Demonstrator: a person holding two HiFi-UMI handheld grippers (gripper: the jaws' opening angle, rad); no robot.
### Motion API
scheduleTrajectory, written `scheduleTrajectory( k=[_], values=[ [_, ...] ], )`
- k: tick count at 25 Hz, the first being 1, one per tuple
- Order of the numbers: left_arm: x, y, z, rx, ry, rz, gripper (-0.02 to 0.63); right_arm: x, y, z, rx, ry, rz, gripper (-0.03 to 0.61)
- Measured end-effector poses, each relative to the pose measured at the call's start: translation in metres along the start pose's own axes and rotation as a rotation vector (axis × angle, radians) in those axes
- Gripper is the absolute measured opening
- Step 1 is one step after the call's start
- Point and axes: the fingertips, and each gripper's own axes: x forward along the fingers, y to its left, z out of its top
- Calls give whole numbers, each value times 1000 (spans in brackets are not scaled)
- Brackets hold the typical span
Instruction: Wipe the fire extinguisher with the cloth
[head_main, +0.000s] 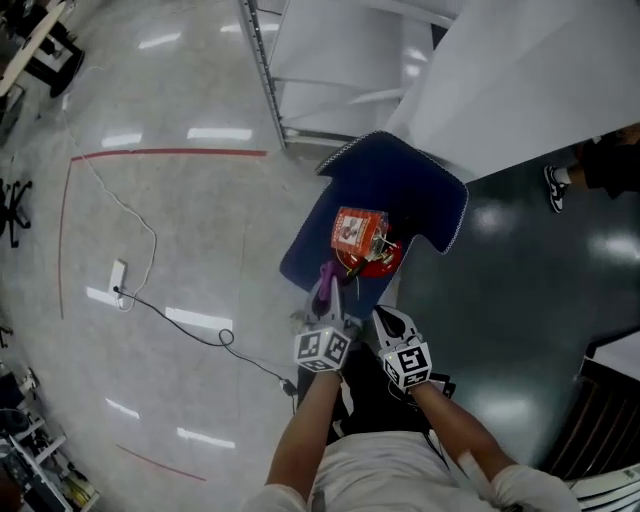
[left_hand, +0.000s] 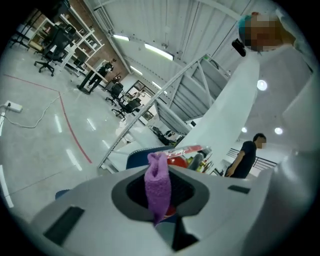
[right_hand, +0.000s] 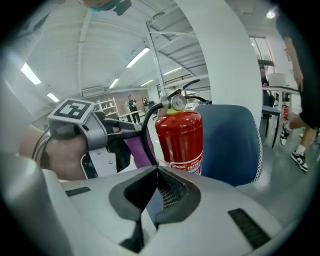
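My left gripper (left_hand: 159, 175) is clamped on the purple cloth (left_hand: 158, 186), which is pinched into a narrow fold that sticks up between the jaws. My right gripper (right_hand: 156, 174) has its jaws pressed together with nothing between them.

The red fire extinguisher (right_hand: 180, 136) stands upright on a blue chair (right_hand: 234, 142), straight ahead of me and just beyond both grippers. Its black hose curves down its left side and the gauge sits at the top. From the right gripper view, the cloth end of the left gripper hangs just left of the cylinder, near it. I cannot tell whether the cloth touches the red surface.

I judge that this is the very start of the wiping. The cloth is in hand and brought up to the extinguisher, but no stroke across the body is evident.

Next, I need to press the free fold of cloth flat against the cylinder and drag it along the side, keeping clear of the hose and the gauge. The extinguisher stands loose on a soft seat, so a sideways push could tip it. My right gripper is free and close by, so it could steady the top or the far side while the left 1 rubs.
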Motion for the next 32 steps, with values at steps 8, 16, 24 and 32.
scheduleTrajectory(
  k=[8, 16, 24, 32],
  values=[
    [-6, -49, 30, 54, 22, -71, 50, -25, 8, 36, 47, -90, -22, 12],
    [-8, -90, 44, 201, 63, -134, 51, -40, 1, 70, 96, -180, -40, 12],
    [-30, -135, 83, 362, 25, -225, 51, -67, 2, 125, 69, -257, -92, 12],
    [-80, -198, 148, 618, -82, -264, 51, -136, 13, 205, 67, -407, -129, 12]
  ],
)
